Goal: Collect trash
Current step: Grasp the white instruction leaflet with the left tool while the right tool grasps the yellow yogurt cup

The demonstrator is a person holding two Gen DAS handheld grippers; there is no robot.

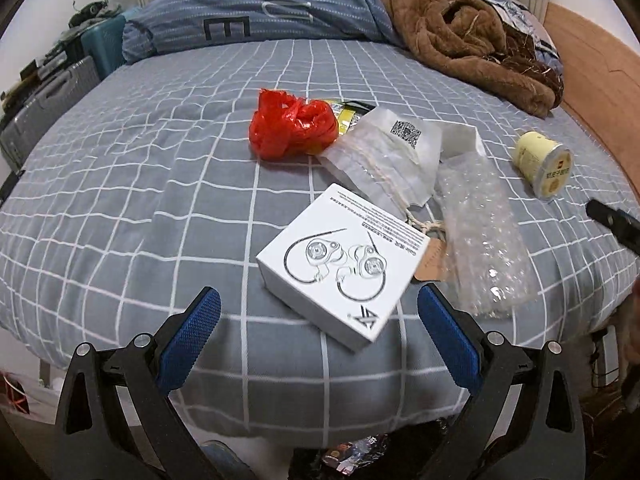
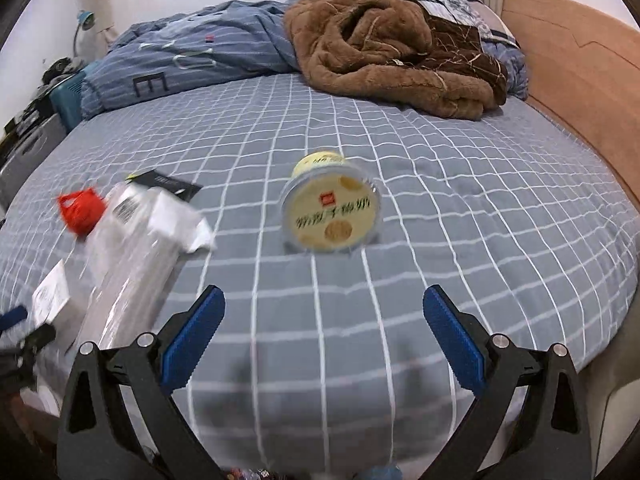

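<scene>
Trash lies on the grey checked bed point(image 1: 120, 168). A white earphone box point(image 1: 340, 268) sits just ahead of my open, empty left gripper point(image 1: 318, 314). Behind it lie a crumpled red plastic bag point(image 1: 290, 124), a clear zip bag with a QR label point(image 1: 384, 152), bubble wrap point(image 1: 480, 240) and a yellow-black wrapper point(image 1: 348, 110). A pale yellow cup point(image 1: 544, 164) lies on its side at the right. In the right wrist view my right gripper point(image 2: 324, 314) is open and empty, with the cup point(image 2: 330, 206) straight ahead and the clear bags point(image 2: 132, 248) to the left.
A brown fleece blanket point(image 2: 392, 44) and a blue striped duvet point(image 1: 260, 4) are heaped at the far end of the bed. An orange headboard point(image 2: 580, 92) runs along the right. Suitcases point(image 1: 48, 100) stand at the left. A bag of rubbish point(image 1: 352, 456) is below the bed edge.
</scene>
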